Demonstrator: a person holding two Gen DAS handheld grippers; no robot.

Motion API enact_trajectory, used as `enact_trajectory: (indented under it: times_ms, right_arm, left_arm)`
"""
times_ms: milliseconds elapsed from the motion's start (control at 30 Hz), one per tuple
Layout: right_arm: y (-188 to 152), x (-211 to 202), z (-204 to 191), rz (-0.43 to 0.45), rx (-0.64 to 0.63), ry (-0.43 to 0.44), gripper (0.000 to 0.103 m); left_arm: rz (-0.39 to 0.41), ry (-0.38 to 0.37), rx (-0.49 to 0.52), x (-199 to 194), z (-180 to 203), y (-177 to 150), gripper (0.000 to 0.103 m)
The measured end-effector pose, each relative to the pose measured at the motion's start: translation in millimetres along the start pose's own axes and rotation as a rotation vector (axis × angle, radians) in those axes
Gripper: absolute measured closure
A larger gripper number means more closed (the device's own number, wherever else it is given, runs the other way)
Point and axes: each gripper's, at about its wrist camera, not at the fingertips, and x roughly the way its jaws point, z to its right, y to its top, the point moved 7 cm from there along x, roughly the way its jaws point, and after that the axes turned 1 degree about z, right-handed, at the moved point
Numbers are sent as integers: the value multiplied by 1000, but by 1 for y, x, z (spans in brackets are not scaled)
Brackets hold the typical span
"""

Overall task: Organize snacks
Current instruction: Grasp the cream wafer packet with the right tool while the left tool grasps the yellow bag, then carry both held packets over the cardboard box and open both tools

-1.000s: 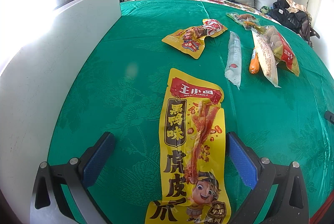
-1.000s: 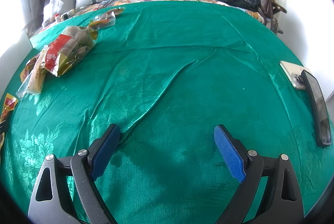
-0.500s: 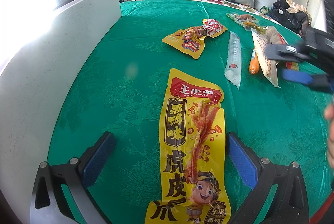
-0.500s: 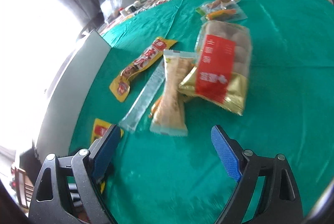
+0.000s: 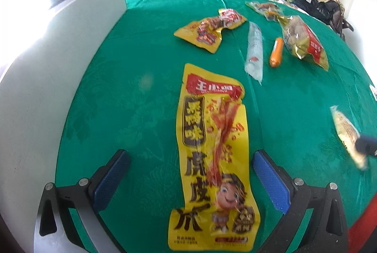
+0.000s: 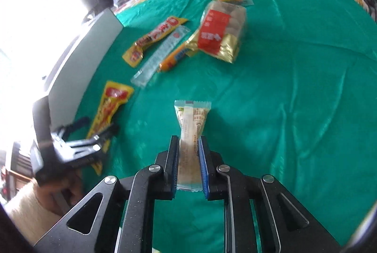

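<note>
Bed (image 6: 294, 111): covered in glossy green damask cloth. Long yellow foil snack pouch (image 5: 212, 158): laid flat between the spread left gripper (image 5: 190, 177). Slim crinkle-sealed cracker packet (image 6: 191, 128): pinched above the cloth by the right gripper (image 6: 188, 158), just closed.

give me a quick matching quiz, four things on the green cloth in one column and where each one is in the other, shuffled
Things:
1. cream packet
2. long yellow packet
3. orange sausage
4. red and gold bag

Places:
A. flat on the cloth between the open fingers of the left gripper
B. farthest right in the far row, in the left wrist view
C. clamped in the right gripper
D. between the clear tube and the bag

Pairs: 1-C, 2-A, 3-D, 4-B
</note>
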Motion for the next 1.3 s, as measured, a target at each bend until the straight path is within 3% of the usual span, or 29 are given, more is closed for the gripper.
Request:
enact_trajectory:
  times_ms: [33,167,200,233,267,333,367,400,500,733,933,1067,1300]
  right_arm:
    - [-4,2,4,-23,-1,-8,85]
    - [8,2,9,-16,17,-31,61]
    - [12,5,7,-29,-1,-44,51]
    - [15,11,4,-58,-20,-62,47]
    - [18,18,1,-88,-43,-88,47]
    - [15,29,-7,-126,-98,-96,62]
    - [14,33,-10,-141,-135,-127,84]
    - [14,30,-12,-133,-154,-157,88]
    - [14,9,-18,-79,-70,-83,88]
    - [10,-9,-13,-25,29,-57,88]
    - [24,-14,-57,2,43,58,88]
    - [60,-34,-136,62,-45,187,88]
    - [108,-35,-310,99,-227,398,88]
  left_arm:
    - [-17,-19,-2,0,2,1,1]
    - [-83,-15,80,2,17,-2,4]
    - [-84,-19,85,0,19,-3,11]
    - [-77,-24,95,-4,22,-2,30]
    - [-61,-29,104,-8,24,0,49]
    - [-73,-46,100,-12,25,1,56]
    - [-64,-65,86,-15,25,0,57]
    - [-51,-101,56,-21,22,0,63]
    - [-21,-211,-45,-38,10,-2,66]
    - [39,-337,-164,-77,-9,11,66]
    - [136,-429,-244,-134,-41,31,66]
    - [215,-388,-284,-175,-94,47,65]
    - [249,-126,-402,-192,-230,54,65]
